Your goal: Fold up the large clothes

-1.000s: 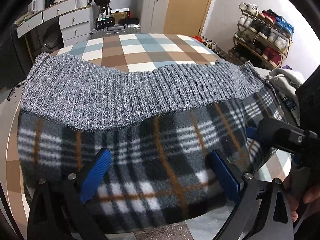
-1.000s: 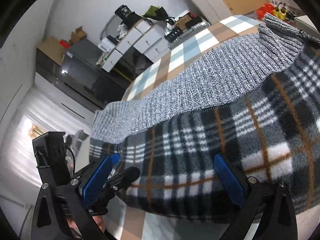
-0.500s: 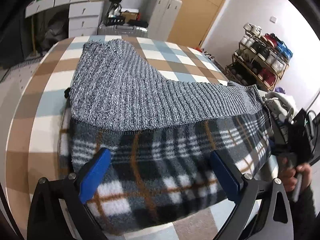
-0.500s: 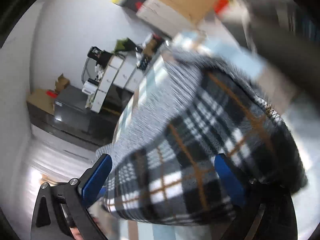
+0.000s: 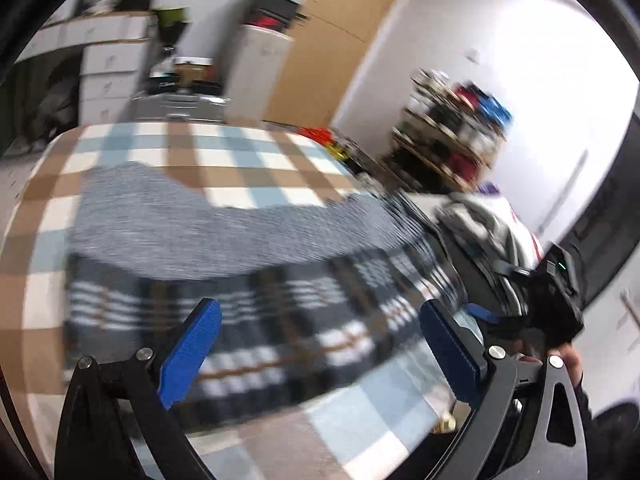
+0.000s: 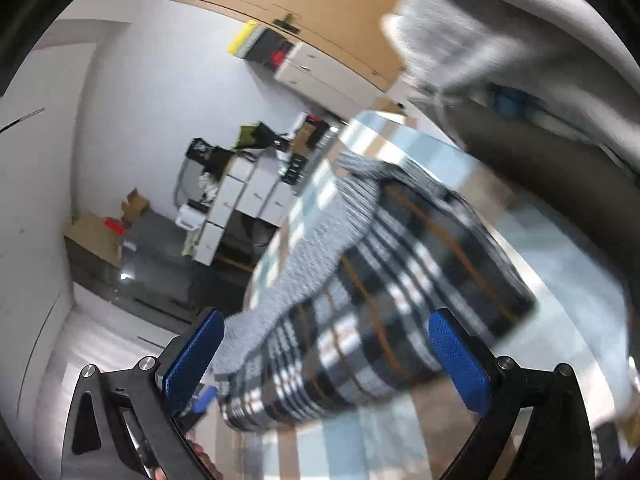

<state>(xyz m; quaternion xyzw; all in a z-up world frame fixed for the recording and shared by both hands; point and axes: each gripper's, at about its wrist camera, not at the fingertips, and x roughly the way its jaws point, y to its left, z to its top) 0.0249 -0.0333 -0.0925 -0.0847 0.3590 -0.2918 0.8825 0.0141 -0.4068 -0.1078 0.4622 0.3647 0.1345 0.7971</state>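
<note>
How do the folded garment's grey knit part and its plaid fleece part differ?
The grey knit part is one speckled grey; the plaid fleece part is dark with white and orange stripes. The knit lies farther from both grippers, the fleece nearer. Both rest folded on the checked tablecloth.

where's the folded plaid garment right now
The plaid garment lies folded on the checked table, ahead of both open grippers in each wrist view.

Home, probably bedroom: shoe rack (image 5: 452, 136), white drawers (image 5: 108, 76), wooden wardrobe (image 5: 320, 44), checked bedspread (image 5: 240, 152).
</note>
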